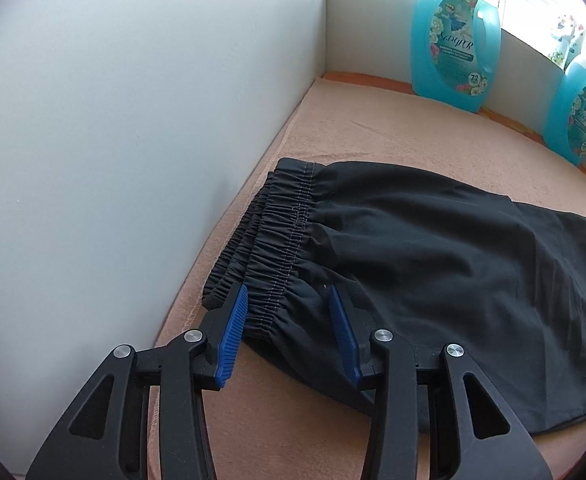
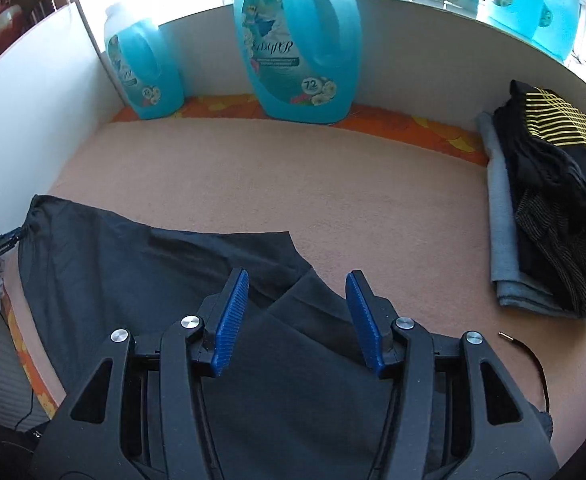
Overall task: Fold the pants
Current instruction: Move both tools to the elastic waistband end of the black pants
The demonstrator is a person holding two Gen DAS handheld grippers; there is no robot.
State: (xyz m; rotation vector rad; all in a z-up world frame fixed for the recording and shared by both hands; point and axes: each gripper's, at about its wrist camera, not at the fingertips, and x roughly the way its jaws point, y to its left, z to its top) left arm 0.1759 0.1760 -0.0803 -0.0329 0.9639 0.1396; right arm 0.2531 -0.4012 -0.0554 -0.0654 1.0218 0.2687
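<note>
Left wrist view: the left gripper hangs part-open, its jaws either side of the elastic waistband without pressing it; the black pants run lengthwise away from the worktop's left wall.

Right wrist view: the right gripper stands part-open, gripping nothing, above the leg end near the worktop's front edge.
</note>
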